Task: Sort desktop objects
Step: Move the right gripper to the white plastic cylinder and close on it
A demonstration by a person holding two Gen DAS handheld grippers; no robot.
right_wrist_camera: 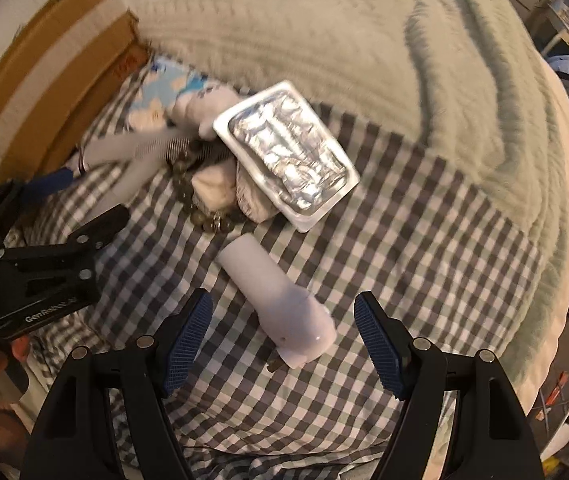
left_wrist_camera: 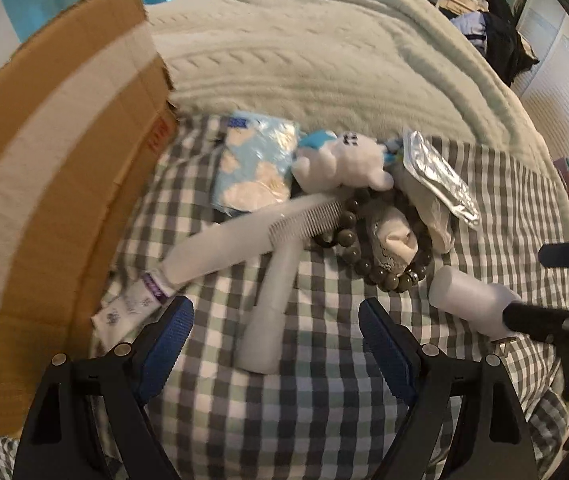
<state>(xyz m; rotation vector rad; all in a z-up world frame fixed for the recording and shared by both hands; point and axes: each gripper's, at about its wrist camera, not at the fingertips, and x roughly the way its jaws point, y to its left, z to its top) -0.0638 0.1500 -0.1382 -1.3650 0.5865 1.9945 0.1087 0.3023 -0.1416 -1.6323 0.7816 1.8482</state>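
Both grippers hang over a bed w/ a checked sheet (left_wrist_camera: 324, 392) and a pale green knit blanket (left_wrist_camera: 324, 48) behind it. Left gripper (left_wrist_camera: 276, 320) is spread wide, nothing btwn its blue pads; the handle end of a white comb (left_wrist_camera: 280, 264) lies on the sheet just ahead of the gap. Right gripper (right_wrist_camera: 283, 318) also wide apart, w/ a white plug adapter (right_wrist_camera: 280, 300) lying btwn its fingers, not clamped. The rest sits in a pile further up the sheet: white tube (left_wrist_camera: 220, 248) crossing under the comb, blue tissue pack (left_wrist_camera: 254, 164), white plush toy (left_wrist_camera: 344, 160), dark bead bracelet (left_wrist_camera: 388, 268) ringed around rolled socks (left_wrist_camera: 394, 240), silver foil blister pack (right_wrist_camera: 286, 152) leaning on top. Cardboard box (left_wrist_camera: 56, 152) stands at the left edge, touching the sheet near the tissue pack.
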